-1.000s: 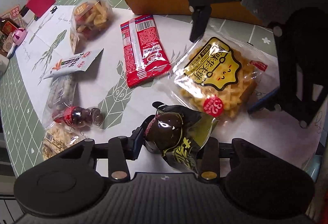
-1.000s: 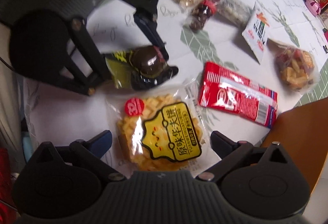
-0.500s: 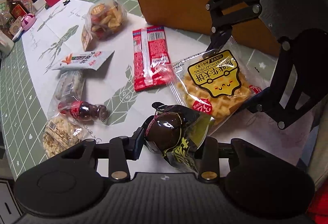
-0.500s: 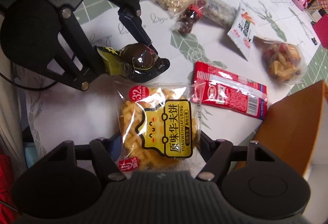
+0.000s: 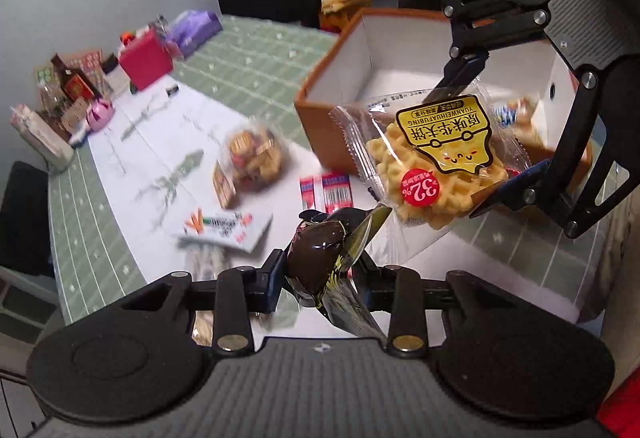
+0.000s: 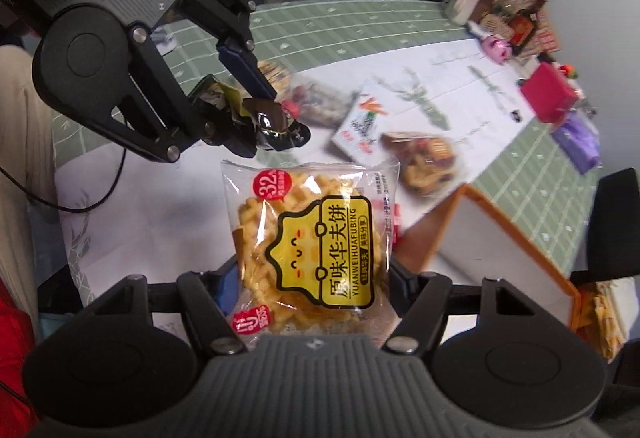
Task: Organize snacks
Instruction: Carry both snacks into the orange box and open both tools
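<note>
My left gripper (image 5: pixel 320 274) is shut on a dark egg-shaped snack in a black and yellow wrapper (image 5: pixel 318 258), held above the table; the gripper and that snack (image 6: pixel 272 121) also show in the right wrist view. My right gripper (image 6: pixel 310 278) is shut on a clear waffle packet with a yellow label (image 6: pixel 316 242), lifted off the table. In the left wrist view that packet (image 5: pixel 436 157) hangs in front of the orange box (image 5: pixel 320 109), which has a white inside and some snacks at its bottom.
On the white paper lie a red packet (image 5: pixel 326 191), a clear bag of mixed crackers (image 5: pixel 256 153), a white sachet (image 5: pixel 228 228) and more small snack bags. A red box (image 5: pixel 146 57), bottles and a purple pack stand at the far table edge.
Both grippers have risen well above the table with their snacks. The right gripper has carried the waffle packet up toward the orange box, whose white inside now shows.
</note>
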Tool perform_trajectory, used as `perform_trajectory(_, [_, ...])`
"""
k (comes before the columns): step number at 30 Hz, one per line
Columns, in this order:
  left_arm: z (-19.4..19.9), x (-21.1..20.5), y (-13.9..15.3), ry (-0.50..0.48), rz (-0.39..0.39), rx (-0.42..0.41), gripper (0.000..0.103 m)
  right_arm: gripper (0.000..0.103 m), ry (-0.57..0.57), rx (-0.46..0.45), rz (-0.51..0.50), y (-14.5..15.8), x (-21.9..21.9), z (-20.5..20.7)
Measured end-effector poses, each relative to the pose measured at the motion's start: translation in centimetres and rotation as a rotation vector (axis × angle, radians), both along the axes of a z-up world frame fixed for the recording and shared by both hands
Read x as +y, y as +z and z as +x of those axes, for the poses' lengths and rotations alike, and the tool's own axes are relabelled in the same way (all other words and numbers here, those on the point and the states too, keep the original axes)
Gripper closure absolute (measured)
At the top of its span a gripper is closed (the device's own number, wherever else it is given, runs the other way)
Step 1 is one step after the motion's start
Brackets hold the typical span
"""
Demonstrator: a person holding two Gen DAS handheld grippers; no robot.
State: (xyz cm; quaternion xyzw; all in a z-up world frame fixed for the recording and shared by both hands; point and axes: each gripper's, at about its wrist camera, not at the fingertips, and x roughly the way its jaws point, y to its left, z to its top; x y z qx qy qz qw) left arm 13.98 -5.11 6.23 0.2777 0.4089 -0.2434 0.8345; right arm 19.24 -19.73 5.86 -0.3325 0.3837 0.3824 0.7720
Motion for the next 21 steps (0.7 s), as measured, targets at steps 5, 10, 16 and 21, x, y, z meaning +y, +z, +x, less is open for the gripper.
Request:
perform_trajectory(5, [0.9, -2.6, 1.5, -0.038, -0.018, -0.052, 0.063, 0.035, -0.059, -0.038, -0.009, 1.3, -2.8, 0.5])
perform_trajectory(10, [1.9, -5.8, 1.5, -0.097, -0.018, -0.07, 0.063, 0.035, -0.135, -0.025, -0.044, 0.8, -5.6, 2.0])
perform_trajectory(16, [3.2, -10.0, 0.6, -0.173, -0.002, -0.057, 0.063, 0.035, -0.223, 0.007, -0.108, -1.1, -9.2, 4.2])
perform_trajectory(21, [4.0, -13.3, -0.6, -0.23, 0.017, -0.063, 0.063, 0.035, -0.277, 0.028, -0.135, -3.0, -12.2, 5.1])
